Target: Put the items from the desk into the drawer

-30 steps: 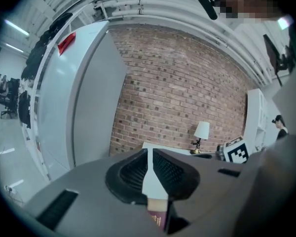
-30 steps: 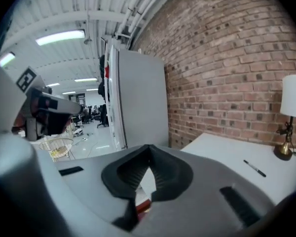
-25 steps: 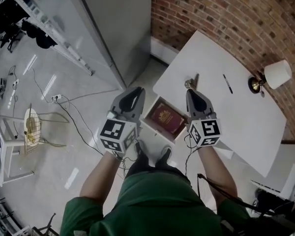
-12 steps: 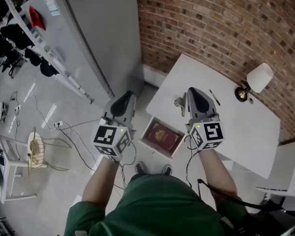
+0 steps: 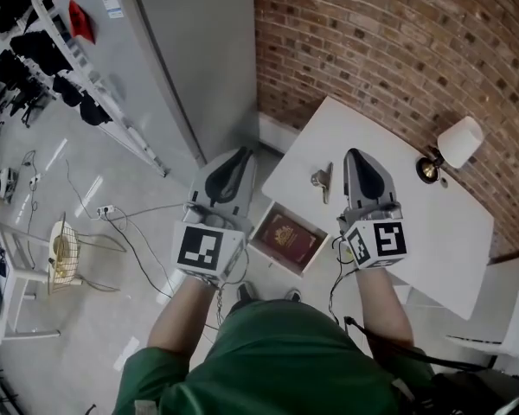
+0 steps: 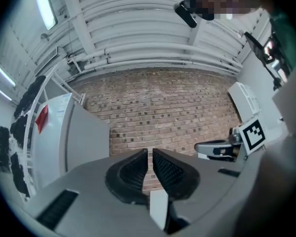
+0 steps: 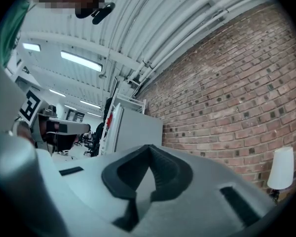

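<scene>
Drawer [image 5: 258, 230] is pulled out under the desk's [image 5: 415, 223] near edge, with a dark red booklet [image 5: 287, 234] with a gold crest lying flat inside. Binder clip [image 5: 322, 179] sits on the desk, just left of the right hand-held gripper [image 5: 363, 161].

Left hand-held gripper [image 6: 150, 154]: jaws barely apart, thin slit, nothing in it. It hangs over the floor, left of the drawer. Right hand-held gripper [image 7: 149, 149]: jaws pressed together at the tips, empty, above the desk and not touching the clip.

White desk stands against a brick wall [image 5: 398, 50], with a table lamp [image 5: 457, 142] at its far edge. Grey cabinet [image 5: 182, 50] stands to the left, and cables [image 5: 130, 223] run across the floor.
</scene>
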A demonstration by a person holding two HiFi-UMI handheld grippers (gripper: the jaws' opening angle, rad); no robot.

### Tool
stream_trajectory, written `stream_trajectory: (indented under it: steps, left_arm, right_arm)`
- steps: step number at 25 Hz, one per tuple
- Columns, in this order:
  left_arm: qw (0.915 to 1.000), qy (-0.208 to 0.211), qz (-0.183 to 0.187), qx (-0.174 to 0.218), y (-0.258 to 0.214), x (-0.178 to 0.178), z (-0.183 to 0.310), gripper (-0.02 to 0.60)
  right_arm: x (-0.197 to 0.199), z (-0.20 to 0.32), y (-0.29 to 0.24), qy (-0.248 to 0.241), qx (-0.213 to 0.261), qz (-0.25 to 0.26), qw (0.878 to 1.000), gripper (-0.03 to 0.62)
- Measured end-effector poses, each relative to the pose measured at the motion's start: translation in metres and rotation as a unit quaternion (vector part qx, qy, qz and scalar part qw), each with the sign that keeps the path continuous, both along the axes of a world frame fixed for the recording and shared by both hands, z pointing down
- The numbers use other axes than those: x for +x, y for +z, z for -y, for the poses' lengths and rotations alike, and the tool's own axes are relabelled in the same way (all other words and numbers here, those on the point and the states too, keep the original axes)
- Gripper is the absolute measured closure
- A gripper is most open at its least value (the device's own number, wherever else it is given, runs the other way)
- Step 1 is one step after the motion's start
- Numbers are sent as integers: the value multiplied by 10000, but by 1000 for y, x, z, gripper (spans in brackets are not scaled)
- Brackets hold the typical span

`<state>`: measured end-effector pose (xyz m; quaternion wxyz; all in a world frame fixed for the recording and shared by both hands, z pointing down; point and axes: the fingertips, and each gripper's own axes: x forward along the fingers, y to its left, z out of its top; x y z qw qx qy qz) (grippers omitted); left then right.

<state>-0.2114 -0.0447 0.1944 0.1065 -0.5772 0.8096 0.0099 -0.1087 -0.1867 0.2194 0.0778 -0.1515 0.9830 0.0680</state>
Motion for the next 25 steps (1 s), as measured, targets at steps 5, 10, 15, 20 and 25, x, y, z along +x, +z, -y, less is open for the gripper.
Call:
stream_trajectory:
  steps: [5, 10, 15, 20, 25]
  left_arm:
    - [9999, -8, 23, -164, 5, 7, 0, 552]
    - [9995, -115, 0, -292, 8, 10, -1, 552]
    - [9995, -143, 17, -283, 7, 12, 1, 552]
    - [9995, -133, 12, -293, 4, 17, 4, 552]
    - [9994, -146, 6, -309, 6, 19, 8, 552]
  right_arm:
    - [5, -6, -2, 14, 264, -39, 9996, 591]
    - [9, -3, 1, -44, 100, 13, 9999, 591]
    - [10, -3, -3, -114, 129, 35, 9998, 591]
    - [12, 0, -4, -165, 104, 64, 9998, 591]
    - [13, 3, -2, -166, 145, 30, 9998, 592]
